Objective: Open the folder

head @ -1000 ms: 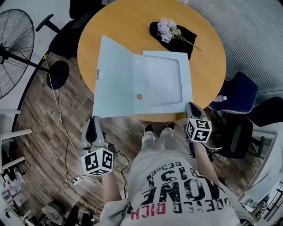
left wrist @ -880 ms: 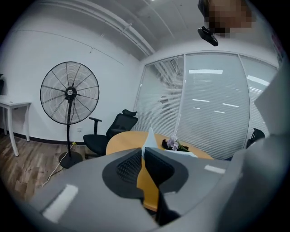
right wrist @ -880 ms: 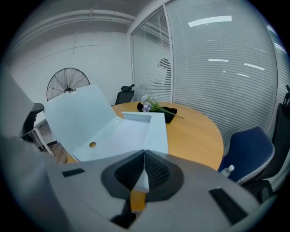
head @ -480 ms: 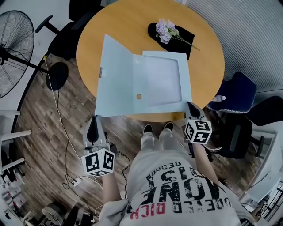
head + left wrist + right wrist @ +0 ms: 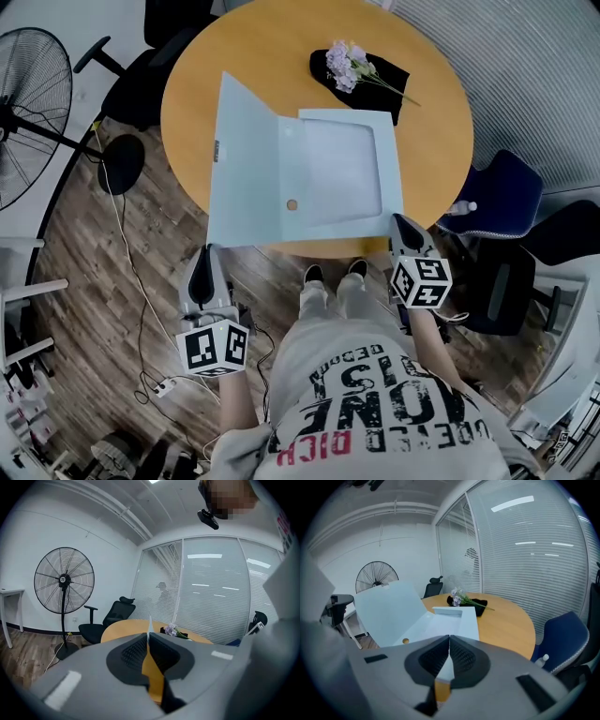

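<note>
A light-blue box folder (image 5: 328,178) lies open on the round wooden table (image 5: 281,47). Its lid (image 5: 246,169) is swung out to the left and tilted up. My left gripper (image 5: 201,258) hangs off the table's near-left edge, over the floor, apart from the folder. Its jaws have just been closing and are shut, with nothing between them (image 5: 149,637). My right gripper (image 5: 403,223) sits at the table's near-right edge beside the folder's corner, shut and empty (image 5: 449,638). In the right gripper view the open folder (image 5: 436,620) lies just ahead.
Purple flowers (image 5: 345,64) rest on a black cloth (image 5: 375,80) at the table's far side. A standing fan (image 5: 28,112) and its cable are on the left. A black office chair (image 5: 141,75) stands behind the table and a blue chair (image 5: 497,197) to the right.
Both grippers have risen a little. The folder stays open in the same place on the table.
</note>
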{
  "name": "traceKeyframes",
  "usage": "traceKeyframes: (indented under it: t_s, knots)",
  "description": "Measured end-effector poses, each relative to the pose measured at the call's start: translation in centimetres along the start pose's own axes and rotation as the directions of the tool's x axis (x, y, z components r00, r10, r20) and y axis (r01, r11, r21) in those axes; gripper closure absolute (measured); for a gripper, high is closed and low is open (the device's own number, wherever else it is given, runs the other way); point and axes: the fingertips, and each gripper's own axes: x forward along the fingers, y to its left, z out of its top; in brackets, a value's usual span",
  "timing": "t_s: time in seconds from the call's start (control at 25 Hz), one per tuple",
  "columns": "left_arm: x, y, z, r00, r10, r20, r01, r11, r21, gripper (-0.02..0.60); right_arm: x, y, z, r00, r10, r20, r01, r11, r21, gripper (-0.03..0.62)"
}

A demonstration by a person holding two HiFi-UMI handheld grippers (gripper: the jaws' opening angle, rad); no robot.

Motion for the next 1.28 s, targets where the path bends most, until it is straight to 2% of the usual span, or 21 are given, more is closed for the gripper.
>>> traceKeyframes:
  t_s: [0.4,0.72,0.88,1.04,1.28]
  knots:
    - [0.2,-4.0,1.5,0.995,-0.094,0.033,0.094,0.995,0.014,0.554,-2.6,3.2,3.8,0.986,0.106,0.125,-0.110,0.994,0.024,0.582]
    - [0.5,-7.0,2.3,0.982,-0.179,0.053,0.178,0.984,0.024,0.558,-4.2,4.4,5.3,0.974,0.142,0.176,-0.147,0.989,0.015,0.580]
    - [0.5,-8.9,2.7,0.966,-0.251,0.056,0.250,0.968,0.021,0.554,-5.0,4.5,5.8,0.969,0.149,0.199,-0.155,0.988,0.014,0.580]
    - [0.2,-11.3,3.2,0.946,-0.320,0.053,0.317,0.947,0.058,0.523,-5.8,4.5,6.4,0.961,0.160,0.224,-0.169,0.985,0.021,0.580]
    - [-0.1,-14.3,4.7,0.920,-0.385,0.074,0.378,0.921,0.098,0.497,-7.2,4.1,7.6,0.949,0.169,0.267,-0.183,0.983,0.027,0.580]
